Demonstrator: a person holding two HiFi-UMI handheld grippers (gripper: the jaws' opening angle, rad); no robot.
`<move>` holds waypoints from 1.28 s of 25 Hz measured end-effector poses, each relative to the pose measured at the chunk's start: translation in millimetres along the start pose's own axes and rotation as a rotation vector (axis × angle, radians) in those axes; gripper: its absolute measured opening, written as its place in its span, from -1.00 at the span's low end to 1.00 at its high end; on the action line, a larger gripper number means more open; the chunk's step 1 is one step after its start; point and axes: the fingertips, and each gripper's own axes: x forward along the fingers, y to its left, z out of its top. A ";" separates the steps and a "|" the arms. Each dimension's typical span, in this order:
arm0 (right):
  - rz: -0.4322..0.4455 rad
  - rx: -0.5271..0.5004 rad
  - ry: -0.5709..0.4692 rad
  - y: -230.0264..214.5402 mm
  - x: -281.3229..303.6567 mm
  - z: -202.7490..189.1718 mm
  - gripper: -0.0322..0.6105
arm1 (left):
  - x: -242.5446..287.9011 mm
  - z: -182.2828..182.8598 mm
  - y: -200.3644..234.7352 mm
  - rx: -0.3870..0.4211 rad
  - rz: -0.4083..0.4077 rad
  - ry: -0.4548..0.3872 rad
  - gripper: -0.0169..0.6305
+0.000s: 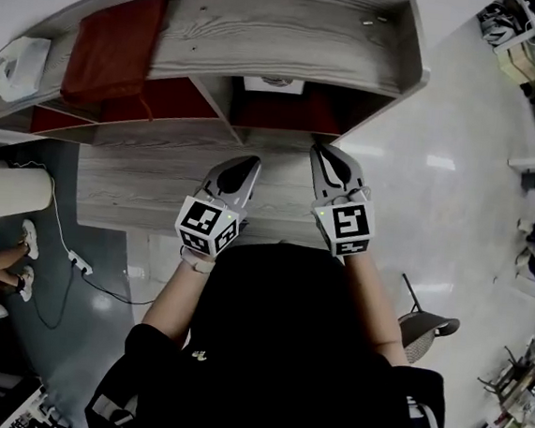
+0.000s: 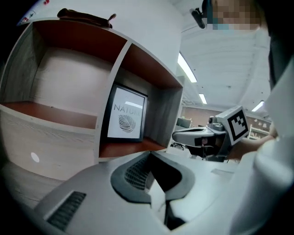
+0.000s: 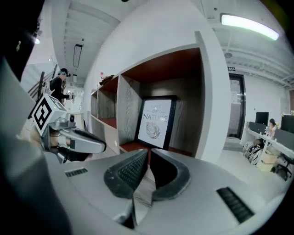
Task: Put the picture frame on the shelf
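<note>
Black-framed leaf-print picture frame (image 2: 125, 114) stands upright in the grey wood shelf's (image 1: 266, 29) right-end compartment, left gripper (image 1: 244, 168) and right gripper (image 1: 327, 156) jaws together and empty; placing looks done, next just back off.

I record both units, left gripper (image 1: 250, 163) and right gripper (image 1: 318, 153), as grey moulded shells with black ribbed pads (image 3: 130, 172). Each carries a white cube (image 1: 208, 226) with black square markers. Wearer: black short-sleeved top (image 1: 273, 350), pale band (image 1: 196, 264) on left wrist.
</note>
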 end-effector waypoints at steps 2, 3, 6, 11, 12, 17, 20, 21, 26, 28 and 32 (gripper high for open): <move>0.012 0.027 -0.023 -2.5 -12.6 1.5 -0.87 | -0.2 5.5 -5.2 0.008 -0.019 -0.014 -0.91; 0.016 0.040 -0.033 -4.0 -18.2 2.0 -0.87 | -0.5 7.6 -7.2 0.014 -0.026 -0.019 -0.91; 0.018 0.076 -0.060 -9.4 -33.6 2.3 -0.87 | -0.9 12.5 -14.0 0.041 -0.050 -0.023 -0.91; 0.022 0.123 -0.093 -13.4 -51.6 1.5 -0.87 | -3.4 18.7 -21.6 0.043 -0.076 -0.034 -0.91; 0.020 0.126 -0.097 -13.7 -54.2 1.2 -0.87 | -4.0 19.7 -23.0 0.047 -0.080 -0.039 -0.92; 0.003 0.124 -0.107 -15.8 -59.8 -0.5 -0.87 | -6.8 21.6 -27.3 0.051 -0.103 -0.050 -0.91; -0.007 0.119 -0.101 -17.4 -59.3 1.3 -0.87 | -8.2 22.2 -26.4 0.058 -0.102 -0.044 -0.91; -0.010 0.120 -0.099 -18.0 -59.2 2.8 -0.87 | -8.5 22.4 -26.4 0.059 -0.103 -0.044 -0.91; -0.022 0.125 -0.116 -17.0 -57.4 3.3 -0.87 | -10.6 19.8 -25.0 0.071 -0.112 -0.033 -0.91; -0.023 0.126 -0.113 -14.9 -56.8 4.2 -0.87 | -11.2 20.2 -22.9 0.074 -0.109 -0.032 -0.91; -0.031 0.154 -0.111 -13.0 -55.5 6.3 -0.88 | -11.7 24.9 -20.3 0.083 -0.110 -0.039 -0.91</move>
